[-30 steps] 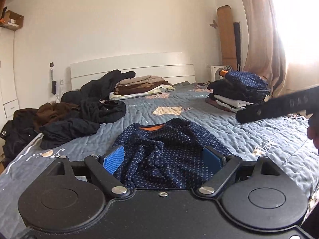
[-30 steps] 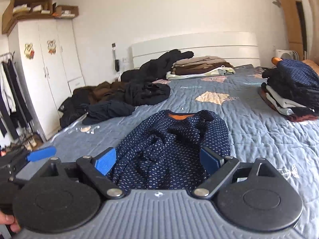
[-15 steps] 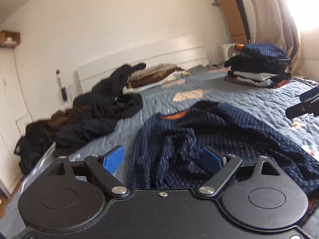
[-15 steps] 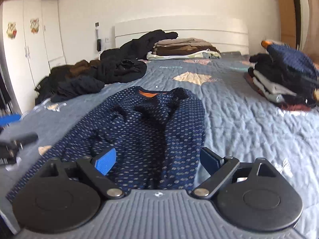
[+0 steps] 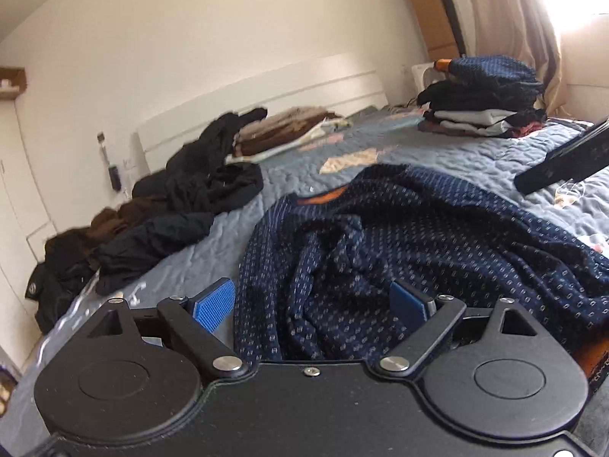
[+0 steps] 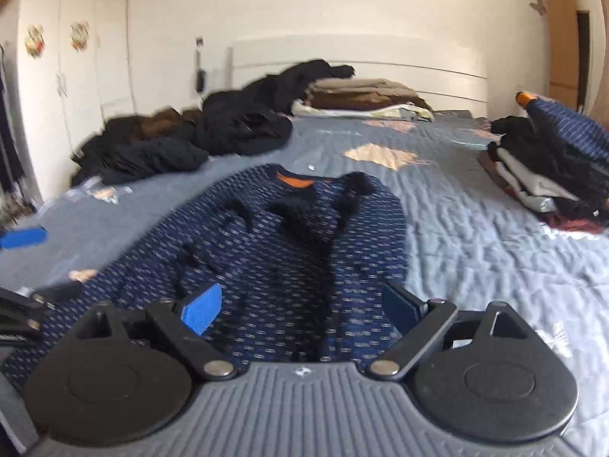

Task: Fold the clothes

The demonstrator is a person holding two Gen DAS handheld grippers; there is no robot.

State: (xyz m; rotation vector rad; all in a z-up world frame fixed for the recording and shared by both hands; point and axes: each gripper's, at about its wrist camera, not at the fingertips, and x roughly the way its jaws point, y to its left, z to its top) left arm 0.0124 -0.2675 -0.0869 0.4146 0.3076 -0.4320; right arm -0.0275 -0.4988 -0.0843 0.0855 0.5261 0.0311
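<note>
We hold both grippers low over the navy sweater. Left gripper gapes wide, empty. Right gripper likewise, though blur hides contact.

I see daylight pouring in at two o'clock in my left view, blowing out the window behind the beige fabric curtain to white glare. Both pictures bend strongly at the edges. My right view smears with motion blur, worst across the crumpled black clothes heap.

Navy dotted sweater, orange collar lining, spread rumpled on bed, apparently face-up, unfolded.
</note>
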